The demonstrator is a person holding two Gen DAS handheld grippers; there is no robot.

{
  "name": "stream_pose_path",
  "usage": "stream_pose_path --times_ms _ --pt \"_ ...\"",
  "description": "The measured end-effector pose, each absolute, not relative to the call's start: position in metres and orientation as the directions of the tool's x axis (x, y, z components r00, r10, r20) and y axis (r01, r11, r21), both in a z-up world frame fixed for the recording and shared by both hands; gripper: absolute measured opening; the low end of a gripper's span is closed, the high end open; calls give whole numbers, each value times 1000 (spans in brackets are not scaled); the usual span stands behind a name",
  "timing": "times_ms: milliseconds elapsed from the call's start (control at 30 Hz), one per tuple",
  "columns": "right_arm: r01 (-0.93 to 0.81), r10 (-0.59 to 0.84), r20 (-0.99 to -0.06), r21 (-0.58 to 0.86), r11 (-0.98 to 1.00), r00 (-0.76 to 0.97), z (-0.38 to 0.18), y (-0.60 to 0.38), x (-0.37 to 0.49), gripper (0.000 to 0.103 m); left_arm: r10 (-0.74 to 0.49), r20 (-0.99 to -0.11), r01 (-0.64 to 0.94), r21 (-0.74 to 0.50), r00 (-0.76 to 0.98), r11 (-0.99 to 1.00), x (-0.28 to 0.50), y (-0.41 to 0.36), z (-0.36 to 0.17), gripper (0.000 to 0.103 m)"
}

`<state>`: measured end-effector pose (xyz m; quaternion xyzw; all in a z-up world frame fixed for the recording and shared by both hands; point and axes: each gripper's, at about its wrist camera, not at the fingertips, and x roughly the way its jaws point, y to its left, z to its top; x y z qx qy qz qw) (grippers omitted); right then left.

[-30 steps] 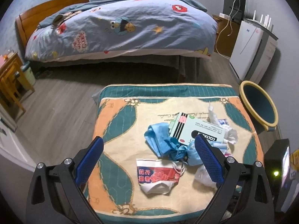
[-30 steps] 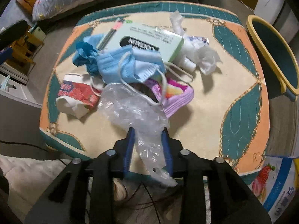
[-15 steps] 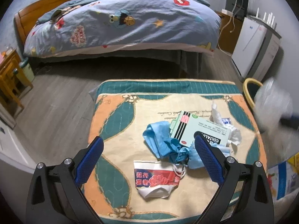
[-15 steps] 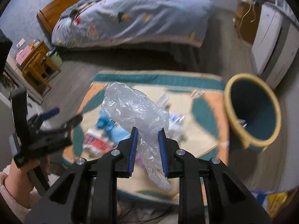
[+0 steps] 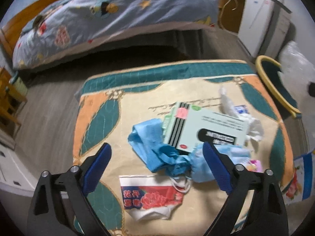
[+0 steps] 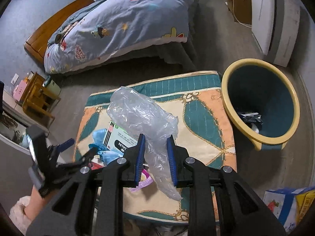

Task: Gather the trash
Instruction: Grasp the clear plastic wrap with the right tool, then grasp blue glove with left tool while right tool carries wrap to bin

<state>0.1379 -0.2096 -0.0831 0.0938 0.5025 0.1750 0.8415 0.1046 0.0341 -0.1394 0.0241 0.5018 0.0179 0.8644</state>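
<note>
Meanwhile, pinched lightly in the right hand-held gripper point(image 6: 155, 155), crumpled clear plastic bag point(image 6: 141, 116) liable to slip short of the yellow-rimmed teal bin point(image 6: 236, 74); left hand-held gripper point(image 5: 157, 165) closing, empty.

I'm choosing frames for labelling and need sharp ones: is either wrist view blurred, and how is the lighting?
Left wrist view: motion-smeared across the bed and the green box, whose print is unreadable. Right wrist view: much sharper, with crisp creases in the clear plastic bag and the bin rim. Both: dim indoor light, bluish cast, fisheye bending and dark corners.
</note>
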Motion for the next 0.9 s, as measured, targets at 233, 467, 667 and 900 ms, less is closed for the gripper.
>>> stream_pose_path --times_ms 233,467,667,900 --pt "-208 386 -812 326 922 439 -84 -217 139 22 -6 -909 -37 -24 416 999 116 53 -160 22" --pt "-173 394 -793 355 919 464 -78 -227 138 22 -6 -795 -37 -35 607 999 104 53 -106 4" --pt "-158 400 -786 371 915 471 -76 -232 137 22 -59 -797 -15 -85 601 996 101 53 -97 4" --pt "-163 400 -788 367 916 469 -76 -231 136 22 -51 -883 15 -50 467 999 102 36 -140 65"
